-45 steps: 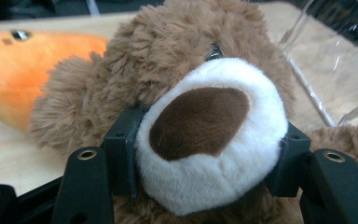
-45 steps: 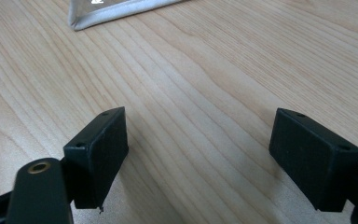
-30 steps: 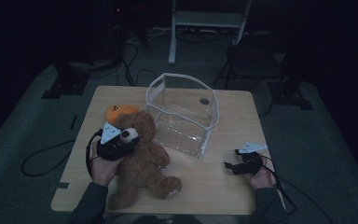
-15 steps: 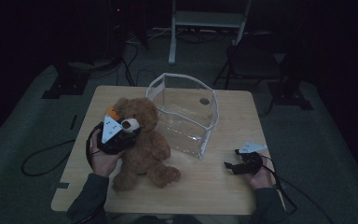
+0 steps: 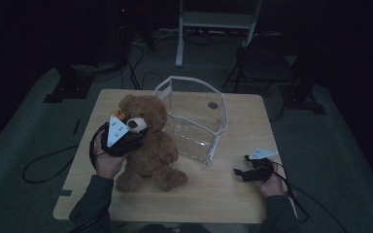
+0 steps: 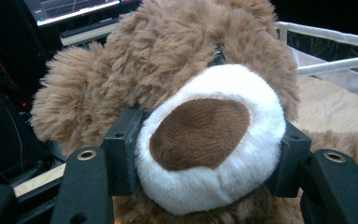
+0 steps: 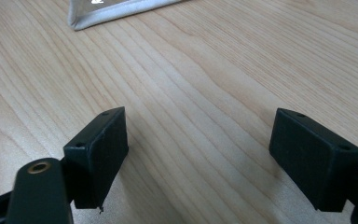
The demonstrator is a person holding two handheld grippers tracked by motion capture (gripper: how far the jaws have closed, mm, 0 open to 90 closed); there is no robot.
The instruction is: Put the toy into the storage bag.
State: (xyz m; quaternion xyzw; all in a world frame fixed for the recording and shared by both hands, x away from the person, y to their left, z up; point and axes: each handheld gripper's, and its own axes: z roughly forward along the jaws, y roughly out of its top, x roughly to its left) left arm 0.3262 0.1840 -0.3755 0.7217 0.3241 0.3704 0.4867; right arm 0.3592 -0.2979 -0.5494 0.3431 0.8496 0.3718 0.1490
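Lifted upright now, the teddy bear (image 5: 148, 145) has its snout clamped by the left gripper (image 6: 205, 158), hiding its mouth, while the right gripper (image 7: 198, 158) stays apart.

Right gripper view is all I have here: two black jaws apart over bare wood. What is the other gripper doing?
Observer: The left gripper is clamped on the teddy bear by its white muzzle.
Operator: Is the bear lying flat?
Observer: No, it sits upright on the table, head held up.
Operator: And the white-edged corner at the top of my picture?
Observer: That is the clear bin, which stands open-topped just beside the bear.
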